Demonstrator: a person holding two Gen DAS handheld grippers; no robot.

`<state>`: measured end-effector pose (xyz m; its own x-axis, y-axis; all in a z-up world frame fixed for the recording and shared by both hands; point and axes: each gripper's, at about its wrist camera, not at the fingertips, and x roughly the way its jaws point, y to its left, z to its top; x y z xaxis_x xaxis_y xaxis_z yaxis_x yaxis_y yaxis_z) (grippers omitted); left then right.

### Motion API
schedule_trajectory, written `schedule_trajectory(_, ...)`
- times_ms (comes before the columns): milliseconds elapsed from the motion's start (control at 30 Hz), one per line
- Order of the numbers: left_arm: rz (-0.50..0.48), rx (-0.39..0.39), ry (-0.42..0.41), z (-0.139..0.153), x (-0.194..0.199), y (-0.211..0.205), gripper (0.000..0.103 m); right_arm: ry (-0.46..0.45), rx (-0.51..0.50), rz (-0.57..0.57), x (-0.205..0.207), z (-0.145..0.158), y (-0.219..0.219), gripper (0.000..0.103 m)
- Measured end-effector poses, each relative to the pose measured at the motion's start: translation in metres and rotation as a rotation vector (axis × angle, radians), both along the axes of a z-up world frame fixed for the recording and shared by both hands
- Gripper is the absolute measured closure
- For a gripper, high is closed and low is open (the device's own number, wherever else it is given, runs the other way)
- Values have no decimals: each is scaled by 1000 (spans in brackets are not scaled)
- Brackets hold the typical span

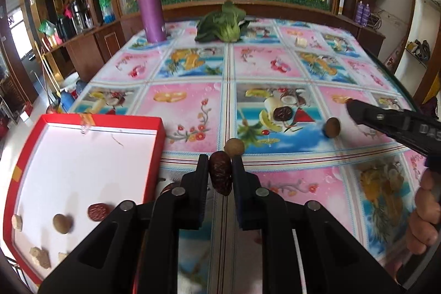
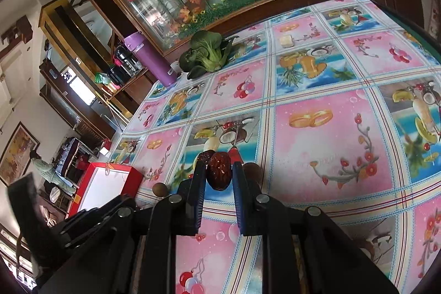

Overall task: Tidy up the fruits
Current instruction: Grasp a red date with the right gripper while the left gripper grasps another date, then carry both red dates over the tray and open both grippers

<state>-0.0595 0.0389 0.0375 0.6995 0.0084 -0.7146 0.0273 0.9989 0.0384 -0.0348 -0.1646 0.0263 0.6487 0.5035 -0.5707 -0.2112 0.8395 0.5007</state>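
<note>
Left gripper [image 1: 219,178] is clamped on a wrinkled red date [image 1: 219,176], held just right of the red box [image 1: 162,128]. Box sits at the table's left edge and holds one date [image 1: 97,211], one brown longan [image 1: 62,223] and some pale chunks [image 1: 40,256]. Right gripper [image 2: 219,175] also grips a date [image 2: 218,170], above the fruit-print tablecloth [image 2: 325,150]. Loose on the cloth: a longan [image 1: 233,147] just past the left fingertips, another [image 1: 332,126] near the right gripper, a dark date [image 1: 282,113] further back. Left-wrist view is blurred there, so whether that second longan touches the gripper is unclear. Purple flask [image 1: 150,7] and a leafy green [image 1: 220,25] stand at the far edge.
</note>
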Motion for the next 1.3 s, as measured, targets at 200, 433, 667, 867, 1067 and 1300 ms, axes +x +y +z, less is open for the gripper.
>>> schedule_trajectory(200, 8, 16, -98, 28, -32, 2, 84, -71, -31, 4, -7, 7, 6, 86)
schedule_trajectory(433, 52, 30, -169, 49, -54, 21, 84, -108, -80, -22, -10, 7, 10, 86)
schedule_trajectory(667, 103, 14, -203, 56, -69, 51, 84, -141, -161, -52, -14, 7, 18, 86)
schedule_trajectory(867, 146, -17, -215, 57, -81, 81, 84, -152, -185, -51, -18, 6, 27, 86)
schedule_trajectory(1067, 188, -41, -214, 52, -89, 109, 84, -146, -203, -70, -25, 4, 36, 86)
schedule_trajectory(1300, 244, -37, -192, 42, -93, 141, 84, -169, -138, 29, -39, 15, 90, 86)
